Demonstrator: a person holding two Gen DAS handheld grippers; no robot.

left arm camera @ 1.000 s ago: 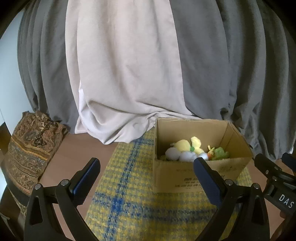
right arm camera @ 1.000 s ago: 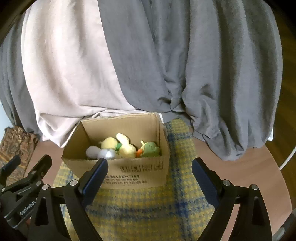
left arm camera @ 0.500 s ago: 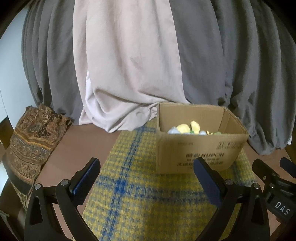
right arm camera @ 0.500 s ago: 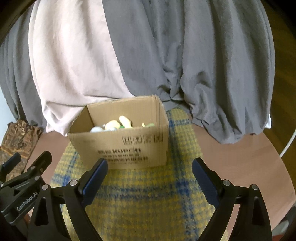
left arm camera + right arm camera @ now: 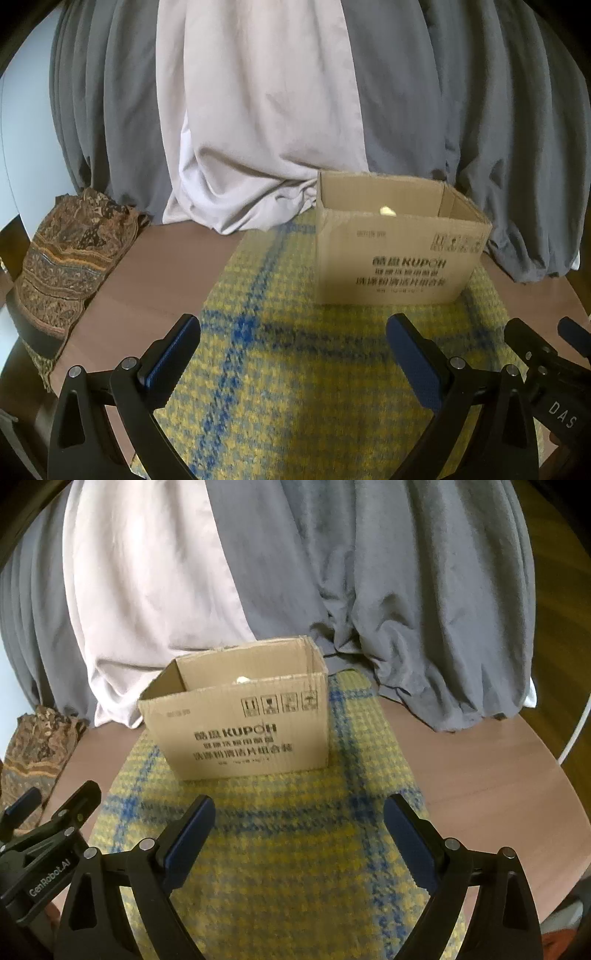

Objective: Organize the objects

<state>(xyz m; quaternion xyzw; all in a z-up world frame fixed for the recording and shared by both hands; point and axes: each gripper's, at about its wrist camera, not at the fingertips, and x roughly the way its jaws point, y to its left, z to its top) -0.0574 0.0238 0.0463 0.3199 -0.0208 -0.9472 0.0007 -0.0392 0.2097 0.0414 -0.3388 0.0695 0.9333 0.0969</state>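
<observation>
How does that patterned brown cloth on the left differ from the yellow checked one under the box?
The brown cloth is bunched at the table's left edge and hangs over it; the yellow cloth lies spread flat. The brown one has fine ornate bands, the yellow one blue plaid lines. Only the yellow one carries the box. Both rest on the same table.

The cardboard box (image 5: 399,258) front wall hides nearly all its contents

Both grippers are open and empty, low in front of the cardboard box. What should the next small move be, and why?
Probably raise the right gripper for a look over the rim of the cardboard box. From this low angle only a pale sliver of contents shows, and the yellow plaid cloth carries nothing else to grasp. The left gripper can wait.
</observation>
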